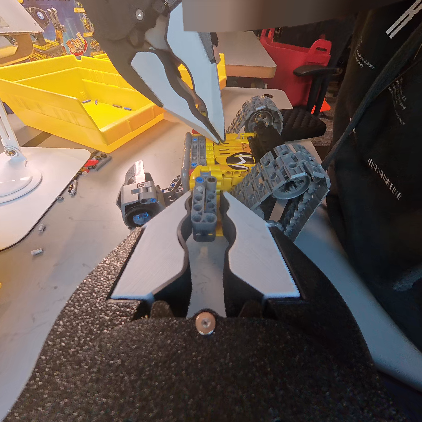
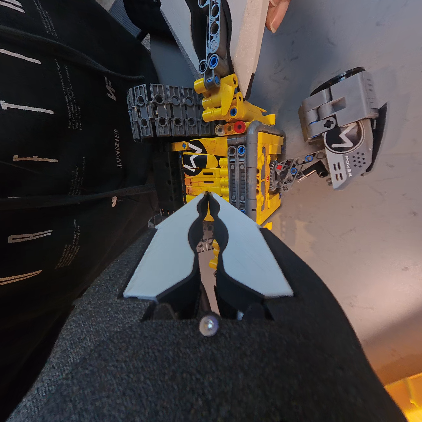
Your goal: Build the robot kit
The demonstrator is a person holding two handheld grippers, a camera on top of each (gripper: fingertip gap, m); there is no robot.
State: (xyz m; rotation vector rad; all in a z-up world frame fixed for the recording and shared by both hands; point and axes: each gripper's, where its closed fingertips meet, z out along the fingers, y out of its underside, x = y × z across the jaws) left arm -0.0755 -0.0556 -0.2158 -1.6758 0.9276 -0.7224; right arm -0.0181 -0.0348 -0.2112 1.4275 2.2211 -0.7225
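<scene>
A yellow brick-built tracked robot model lies on the grey table, with grey tracks and a grey head module. My left gripper is shut on the model's grey holed beam arm. My right gripper comes in from above, shut, its tips pressed on a yellow top panel. In the right wrist view the right gripper is closed against the model's body. The left gripper holds the beam at the top. I cannot tell if the right tips pinch anything.
A yellow parts bin with a few small pins stands at the back left, with a picture box behind it. A white stand base and loose small parts lie left. A person's dark garment fills the right side. Left tips to right tips: about 7 centimeters. My left gripper's tips are some 5 centimeters from the grey head module. It is also in sight in the right wrist view.
</scene>
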